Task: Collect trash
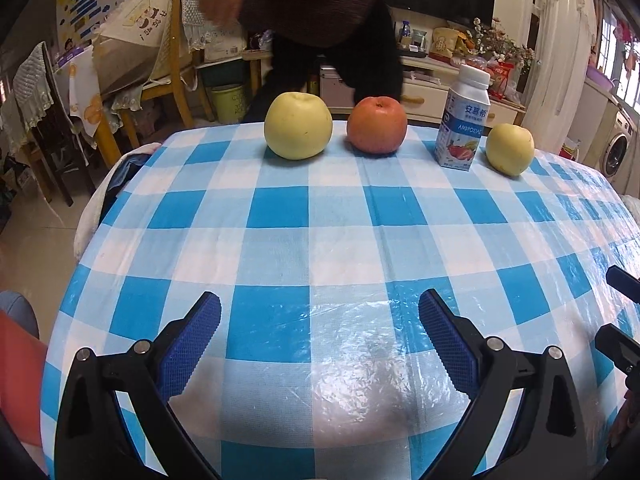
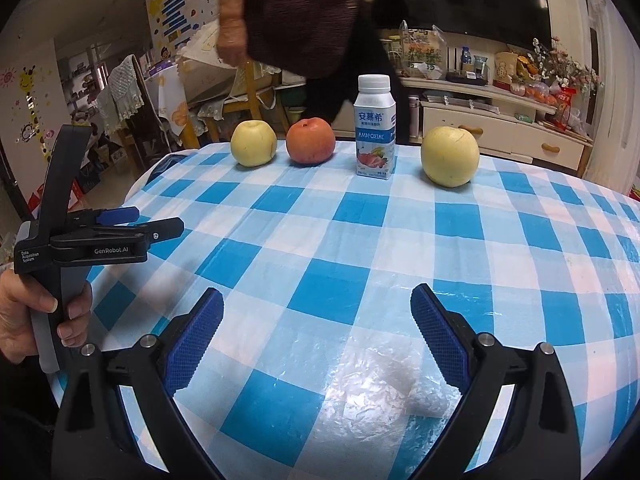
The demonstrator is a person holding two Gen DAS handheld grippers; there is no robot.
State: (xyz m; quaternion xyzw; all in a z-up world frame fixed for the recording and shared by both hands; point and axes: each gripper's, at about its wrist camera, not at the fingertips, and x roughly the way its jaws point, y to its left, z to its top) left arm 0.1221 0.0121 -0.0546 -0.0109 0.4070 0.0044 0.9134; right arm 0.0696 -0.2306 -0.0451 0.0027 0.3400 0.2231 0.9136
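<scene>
Standing upright at the far edge of the table (image 2: 280,240), well ahead of both grippers, a small white yogurt bottle (image 2: 375,128) with a blue label and white cap sits in a row of fruit. Just left of it lies a red apple (image 2: 311,141), then a yellow apple (image 2: 253,143); another yellow apple (image 2: 450,156) rests just to its right. None of them touch. A blue-and-white checked cloth under clear plastic covers the table. The right gripper (image 2: 316,316) hangs low over the near side, jaws spread wide and empty. The left gripper (image 1: 320,320), held in a hand (image 2: 28,312), also gapes apart, gripping nothing. Beyond the table, a person (image 2: 296,20) in dark clothes stands.
</scene>
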